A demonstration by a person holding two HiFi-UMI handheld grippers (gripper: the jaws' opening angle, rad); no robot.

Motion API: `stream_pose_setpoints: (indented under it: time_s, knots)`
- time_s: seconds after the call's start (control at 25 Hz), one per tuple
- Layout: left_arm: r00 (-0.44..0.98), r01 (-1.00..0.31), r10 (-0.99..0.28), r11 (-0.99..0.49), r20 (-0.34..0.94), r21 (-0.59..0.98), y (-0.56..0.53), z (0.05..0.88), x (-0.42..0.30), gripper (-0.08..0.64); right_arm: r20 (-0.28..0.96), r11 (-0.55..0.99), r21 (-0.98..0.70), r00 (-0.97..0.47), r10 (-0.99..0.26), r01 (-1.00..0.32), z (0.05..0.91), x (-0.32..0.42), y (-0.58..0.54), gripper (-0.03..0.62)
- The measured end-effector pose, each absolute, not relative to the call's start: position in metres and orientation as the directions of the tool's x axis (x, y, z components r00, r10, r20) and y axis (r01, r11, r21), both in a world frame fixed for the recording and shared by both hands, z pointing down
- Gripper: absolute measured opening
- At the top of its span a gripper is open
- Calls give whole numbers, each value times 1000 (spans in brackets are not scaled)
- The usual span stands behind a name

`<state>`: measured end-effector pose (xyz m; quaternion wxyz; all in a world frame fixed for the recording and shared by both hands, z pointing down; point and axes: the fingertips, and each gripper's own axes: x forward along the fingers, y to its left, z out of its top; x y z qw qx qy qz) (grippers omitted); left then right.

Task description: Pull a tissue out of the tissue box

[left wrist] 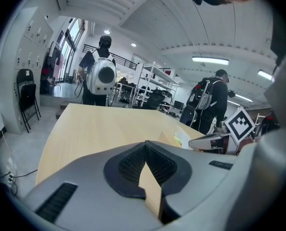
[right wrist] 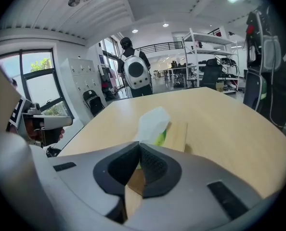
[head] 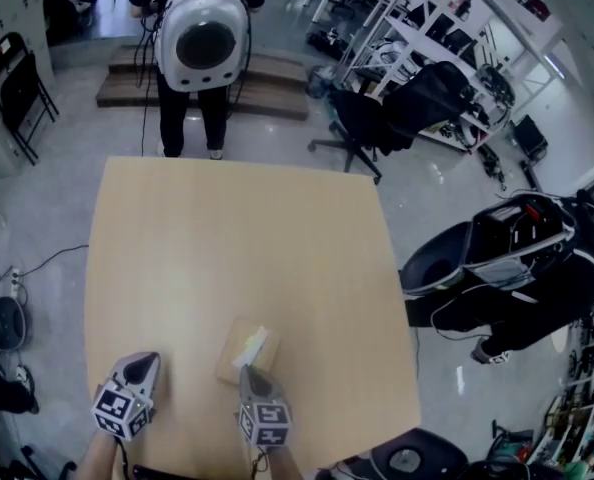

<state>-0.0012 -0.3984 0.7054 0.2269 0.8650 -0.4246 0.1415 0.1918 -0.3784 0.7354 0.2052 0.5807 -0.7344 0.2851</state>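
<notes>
A tan tissue box (head: 235, 360) lies near the front edge of the light wood table (head: 237, 238), with a white tissue (head: 259, 339) sticking up from its slot. My right gripper (head: 248, 371) reaches over the box's near end. In the right gripper view its jaws (right wrist: 139, 147) are shut, and the tissue (right wrist: 152, 123) rises straight from their tips, its lower edge caught between them. The box top (right wrist: 180, 137) shows beyond. My left gripper (head: 142, 361) rests to the left of the box, apart from it. Its jaws (left wrist: 146, 148) are shut with nothing between them.
A person with a white round backpack (head: 205, 38) stands at the table's far end. Another person with a black backpack (head: 522, 268) bends down right of the table. A black office chair (head: 362, 118) and shelving (head: 447, 38) stand at the back right.
</notes>
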Motion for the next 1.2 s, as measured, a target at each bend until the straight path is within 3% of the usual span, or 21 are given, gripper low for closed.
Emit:
stream_pose_setpoints:
  time_s: [1.2]
  knots:
    - [590,-807,-714,-536,376,248,-386,668,-6,8,546,169,-143,-221,-808,-975,686,198,-372,14]
